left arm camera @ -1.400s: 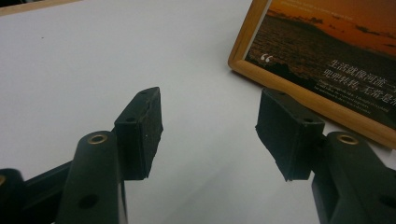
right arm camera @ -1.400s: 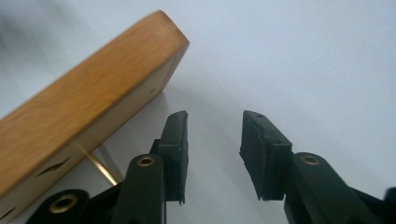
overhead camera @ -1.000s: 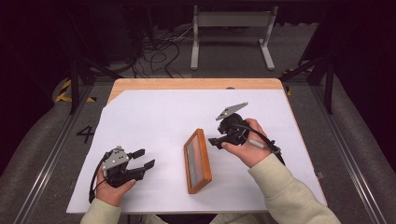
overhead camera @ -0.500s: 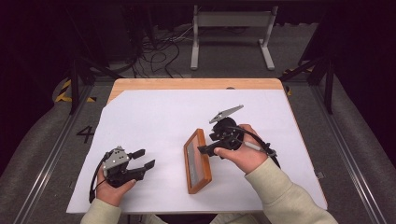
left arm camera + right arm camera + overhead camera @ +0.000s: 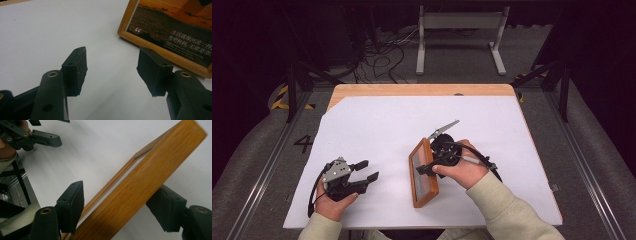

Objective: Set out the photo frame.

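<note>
Wooden picture frame (image 5: 424,174) lies near front edge of the table (image 5: 377,120), between jaws of right gripper (image 5: 428,159), just opened, not gripping. Left gripper (image 5: 364,171) open w/ nothing inside.

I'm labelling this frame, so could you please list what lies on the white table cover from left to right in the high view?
Left gripper → wooden picture frame → right gripper straddling the frame's edge, in the person's right hand.

Table (image 5: 362,91) with a wooden top, covered by 1 white sheet (image 5: 382,130); a wooden picture frame (image 5: 424,175) lies on the sheet, right of centre.
</note>
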{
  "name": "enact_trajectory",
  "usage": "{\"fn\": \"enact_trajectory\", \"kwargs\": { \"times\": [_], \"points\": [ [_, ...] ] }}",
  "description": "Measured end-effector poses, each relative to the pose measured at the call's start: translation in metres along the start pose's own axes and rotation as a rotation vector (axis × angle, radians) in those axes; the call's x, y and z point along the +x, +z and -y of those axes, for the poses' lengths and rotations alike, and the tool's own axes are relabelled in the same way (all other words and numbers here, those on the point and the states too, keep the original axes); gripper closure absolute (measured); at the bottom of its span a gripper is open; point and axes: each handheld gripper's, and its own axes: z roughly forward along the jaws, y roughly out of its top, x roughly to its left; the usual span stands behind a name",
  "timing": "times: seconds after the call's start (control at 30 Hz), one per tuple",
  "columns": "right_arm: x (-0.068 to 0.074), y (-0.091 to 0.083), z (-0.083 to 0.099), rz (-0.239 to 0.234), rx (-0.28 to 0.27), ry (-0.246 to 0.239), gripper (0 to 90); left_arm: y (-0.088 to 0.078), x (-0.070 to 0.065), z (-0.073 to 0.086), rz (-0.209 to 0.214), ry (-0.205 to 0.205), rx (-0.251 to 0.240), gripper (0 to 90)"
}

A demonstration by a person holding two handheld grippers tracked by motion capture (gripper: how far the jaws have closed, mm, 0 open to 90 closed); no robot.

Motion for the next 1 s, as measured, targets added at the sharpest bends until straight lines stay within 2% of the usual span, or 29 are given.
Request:
{"fn": "enact_trajectory", "kwargs": {
  "times": [0.1,0.4,0.53,0.63,0.67,0.73,0.77,0.8,0.9,1.0],
  "points": [
    [0.001,0.005,0.000,-0.005,0.021,0.012,32.3,0.000,0.000,0.000,-0.002,0.002,-0.002,41.4],
    [0.004,0.016,0.001,0.007,0.067,0.008,35.5,0.000,0.000,0.000,-0.001,0.011,-0.004,41.7],
    [0.005,0.016,0.000,0.001,0.088,0.029,38.1,0.000,0.000,0.000,-0.001,0.014,-0.006,41.7],
    [0.005,0.016,0.000,0.009,0.103,0.041,41.4,0.000,-0.001,0.000,-0.001,0.017,-0.007,41.8],
    [0.006,0.015,0.000,0.015,0.116,0.065,44.6,0.000,-0.001,0.000,0.000,0.016,-0.008,41.8],
    [0.007,0.015,0.000,0.017,0.119,0.073,45.5,0.000,-0.001,0.000,-0.001,0.017,-0.009,41.8],
    [0.008,0.015,0.000,0.025,0.126,0.091,49.3,0.000,-0.001,0.000,-0.001,0.017,-0.009,41.9],
    [0.008,0.015,0.000,0.025,0.126,0.091,49.3,0.000,-0.001,0.000,-0.001,0.018,-0.009,41.9],
    [0.008,0.012,-0.001,0.040,0.128,0.108,58.7,0.000,0.000,0.000,0.000,0.017,-0.009,41.8],
    [0.006,0.010,-0.001,0.031,0.128,0.133,62.8,0.000,0.000,0.000,0.001,0.013,-0.014,41.9]
  ]
}}
